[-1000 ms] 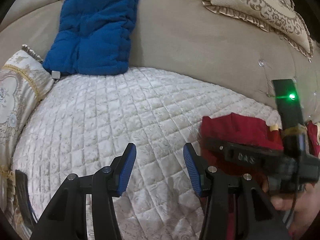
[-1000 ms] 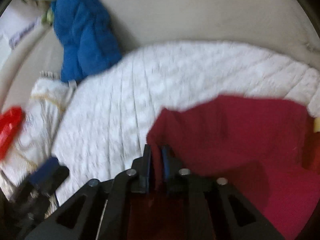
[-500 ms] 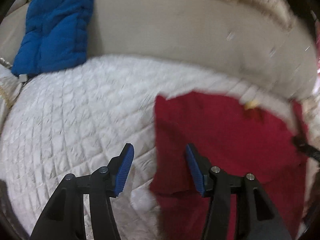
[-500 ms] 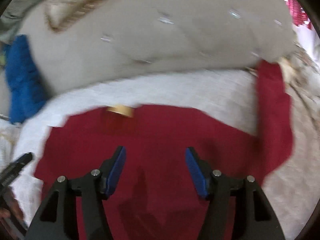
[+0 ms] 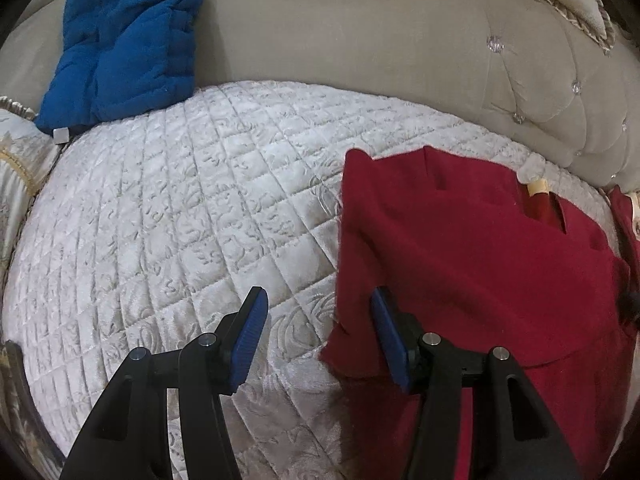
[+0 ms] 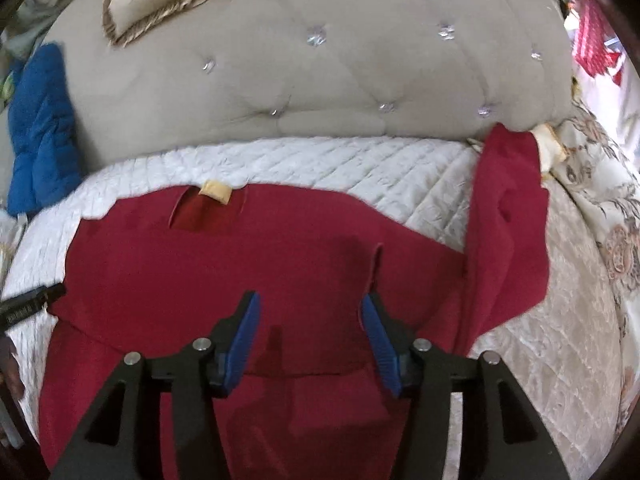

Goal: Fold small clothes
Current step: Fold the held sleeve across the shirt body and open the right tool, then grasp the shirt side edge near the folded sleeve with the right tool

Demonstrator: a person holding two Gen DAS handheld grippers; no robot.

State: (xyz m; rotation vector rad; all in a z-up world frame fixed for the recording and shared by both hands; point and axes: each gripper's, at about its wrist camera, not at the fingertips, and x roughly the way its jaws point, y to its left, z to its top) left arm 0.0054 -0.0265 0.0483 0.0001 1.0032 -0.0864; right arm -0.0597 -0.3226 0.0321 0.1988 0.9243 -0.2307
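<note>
The red garment (image 6: 256, 264) lies spread on the white quilted cover (image 5: 180, 220) of a sofa, in front of the beige tufted backrest (image 6: 320, 92). One sleeve (image 6: 508, 232) reaches out to the right side, up to the backrest.

The right gripper (image 6: 308, 328) hangs over the middle of the garment. Its jaws stand apart, a little closed from the wider opening of a moment ago, and nothing is pinched; the red cloth is only below them.

The left gripper (image 5: 318, 334) is also spread and holds nothing. The left edge of the garment runs between its two blue pads (image 5: 250, 338): the right finger is over the red cloth, the left finger over the bare cover.

A blue padded jacket (image 5: 128, 36) leans on the backrest, well apart from the garment.
</note>
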